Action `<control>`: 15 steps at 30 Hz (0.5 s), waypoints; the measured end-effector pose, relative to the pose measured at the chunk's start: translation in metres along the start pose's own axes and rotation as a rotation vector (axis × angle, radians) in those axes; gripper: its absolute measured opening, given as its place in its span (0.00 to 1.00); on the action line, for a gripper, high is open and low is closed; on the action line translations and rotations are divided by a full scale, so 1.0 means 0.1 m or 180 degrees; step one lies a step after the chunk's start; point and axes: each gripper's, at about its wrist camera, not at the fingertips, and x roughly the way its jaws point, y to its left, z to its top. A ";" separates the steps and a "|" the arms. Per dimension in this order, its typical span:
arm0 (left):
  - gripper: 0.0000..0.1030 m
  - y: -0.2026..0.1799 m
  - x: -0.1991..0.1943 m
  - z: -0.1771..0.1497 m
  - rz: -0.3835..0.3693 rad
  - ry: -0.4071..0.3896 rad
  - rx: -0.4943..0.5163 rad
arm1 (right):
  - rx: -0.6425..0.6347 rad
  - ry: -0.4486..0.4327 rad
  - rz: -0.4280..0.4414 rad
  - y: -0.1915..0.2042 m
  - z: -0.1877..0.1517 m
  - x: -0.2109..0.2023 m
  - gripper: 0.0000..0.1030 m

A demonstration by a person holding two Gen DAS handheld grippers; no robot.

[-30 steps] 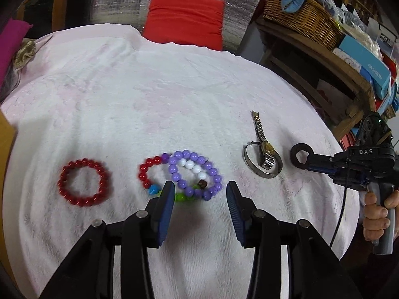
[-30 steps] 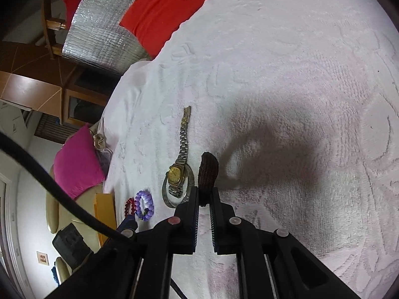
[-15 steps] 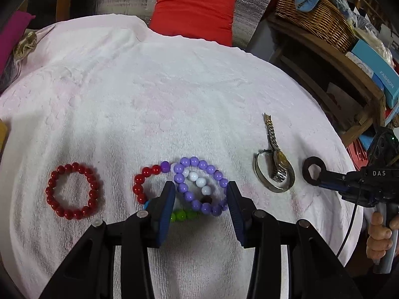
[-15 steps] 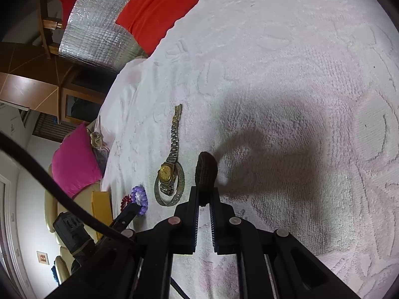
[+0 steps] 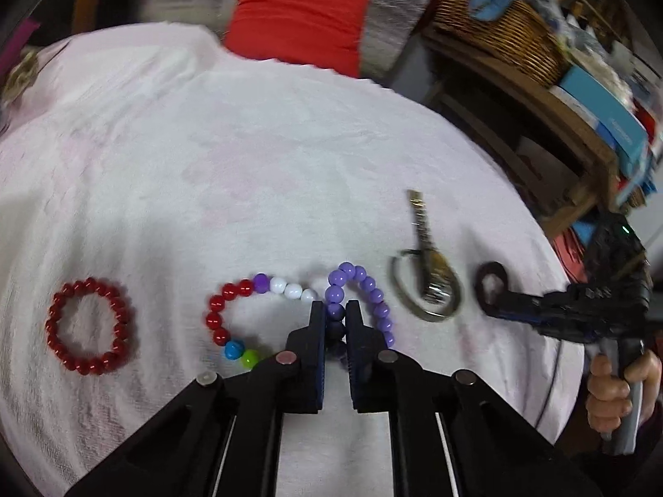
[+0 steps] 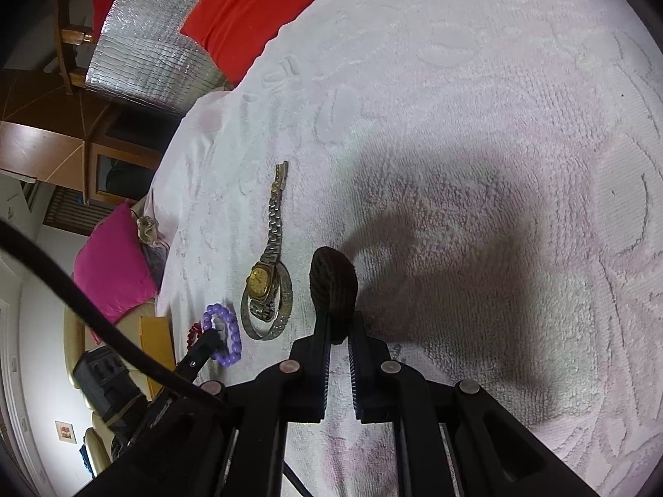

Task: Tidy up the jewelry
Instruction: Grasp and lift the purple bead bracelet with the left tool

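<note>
- Closing since a second ago, left gripper (image 5: pixel 335 323) now pinches the purple bead bracelet (image 5: pixel 364 302), dragging it off the multicolour bracelet (image 5: pixel 232 323) toward 3 o'clock.
- Right gripper (image 6: pixel 339 331) stays clamped on a dark ring (image 6: pixel 333 285).

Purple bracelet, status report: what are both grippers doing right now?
Left gripper shut on purple bracelet. Right gripper shut on dark ring. Multicolour bracelet touching purple one; watch close by.

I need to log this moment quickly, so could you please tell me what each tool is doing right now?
Left tool: closed on the purple plastic bead bracelet.
Right tool: closed on the dark brown ring-shaped bangle.
</note>
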 end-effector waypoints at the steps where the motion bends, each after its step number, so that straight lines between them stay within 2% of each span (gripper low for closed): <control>1: 0.09 -0.04 0.00 0.00 -0.0021 0.0003 0.0056 | 0.0004 -0.0001 -0.0005 0.00 0.00 0.00 0.09; 6: 0.09 -0.21 -0.02 -0.05 -0.0014 0.0028 0.0293 | 0.0018 -0.0003 -0.0013 0.00 0.00 0.01 0.09; 10: 0.09 -0.26 -0.02 -0.08 -0.0123 0.0055 0.0315 | 0.0009 -0.0004 -0.0034 0.02 0.01 0.02 0.09; 15: 0.09 -0.37 0.02 -0.13 -0.0126 0.0105 0.0444 | 0.0045 -0.0003 -0.0011 0.01 0.01 0.03 0.09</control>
